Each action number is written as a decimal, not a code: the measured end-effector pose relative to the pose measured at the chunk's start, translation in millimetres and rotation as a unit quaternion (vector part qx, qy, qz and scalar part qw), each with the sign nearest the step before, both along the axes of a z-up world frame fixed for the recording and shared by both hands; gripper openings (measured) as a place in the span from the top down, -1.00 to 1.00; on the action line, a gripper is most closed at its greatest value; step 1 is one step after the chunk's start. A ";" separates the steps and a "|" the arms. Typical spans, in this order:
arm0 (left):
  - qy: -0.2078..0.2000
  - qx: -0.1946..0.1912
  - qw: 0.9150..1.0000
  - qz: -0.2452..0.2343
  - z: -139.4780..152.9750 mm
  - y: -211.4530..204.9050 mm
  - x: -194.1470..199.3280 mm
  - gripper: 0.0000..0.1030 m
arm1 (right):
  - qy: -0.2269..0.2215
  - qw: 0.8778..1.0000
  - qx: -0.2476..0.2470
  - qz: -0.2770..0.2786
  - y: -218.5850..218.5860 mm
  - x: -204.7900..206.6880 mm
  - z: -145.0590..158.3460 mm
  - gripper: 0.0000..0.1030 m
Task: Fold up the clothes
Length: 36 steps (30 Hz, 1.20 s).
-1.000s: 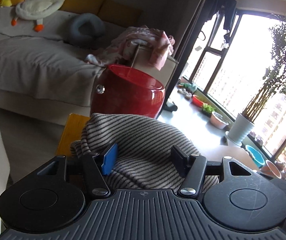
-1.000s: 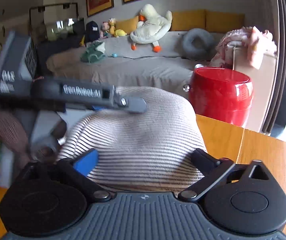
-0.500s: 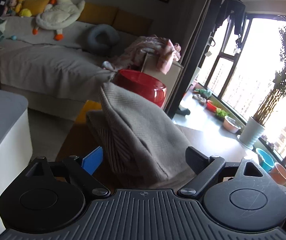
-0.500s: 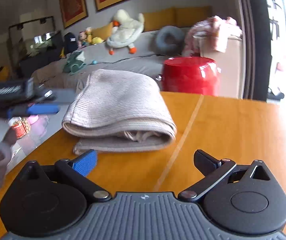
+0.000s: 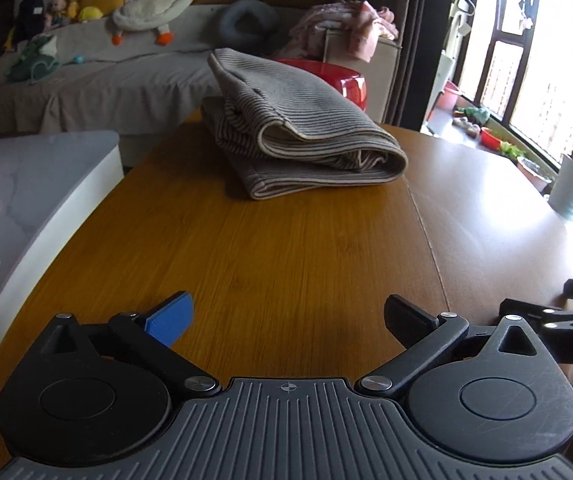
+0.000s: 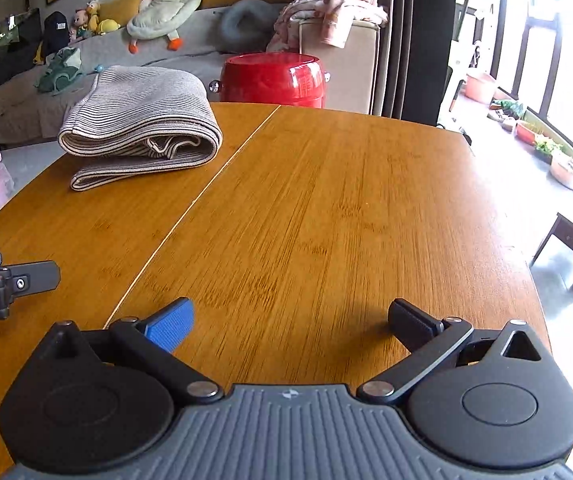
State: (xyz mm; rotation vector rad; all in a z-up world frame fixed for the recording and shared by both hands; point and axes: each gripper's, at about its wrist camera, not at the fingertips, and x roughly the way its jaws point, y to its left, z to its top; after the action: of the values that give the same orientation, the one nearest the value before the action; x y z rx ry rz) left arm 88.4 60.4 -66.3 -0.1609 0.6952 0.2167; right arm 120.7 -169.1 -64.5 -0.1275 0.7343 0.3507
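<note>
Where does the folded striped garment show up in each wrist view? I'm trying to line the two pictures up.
Left wrist: the folded striped garment lies upper centre, on the far part of the wooden table.
Right wrist: the garment lies upper left, left of the table's seam.
Shared landmark: the red stool just behind it; in the left wrist view the stool peeks out past the garment's right side.

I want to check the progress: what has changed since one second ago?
Both grippers, left and right, let go of the striped cloth and pulled back, jaws open. The cloth now lies folded on the table. The red stool stayed in place.
</note>
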 end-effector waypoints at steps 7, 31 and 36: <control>0.017 0.032 0.999 0.008 -1.5 -7.3 1.1 -1.00 | -0.005 1.000 0.002 0.005 0.5 -2.1 0.6 -1.00; 0.015 0.032 0.999 0.011 -1.5 -4.0 10.5 -1.00 | -0.008 1.000 0.004 0.002 0.7 -2.0 -1.3 -1.00; 0.015 0.032 0.999 0.011 -1.5 -3.8 10.6 -1.00 | -0.008 1.000 0.005 0.002 0.9 -2.1 -1.5 -1.00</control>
State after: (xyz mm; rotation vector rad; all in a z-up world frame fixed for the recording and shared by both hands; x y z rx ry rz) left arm 99.1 56.5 -67.8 -0.1046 0.7161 0.2629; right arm 118.7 -168.2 -66.0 -0.1234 0.7169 0.3573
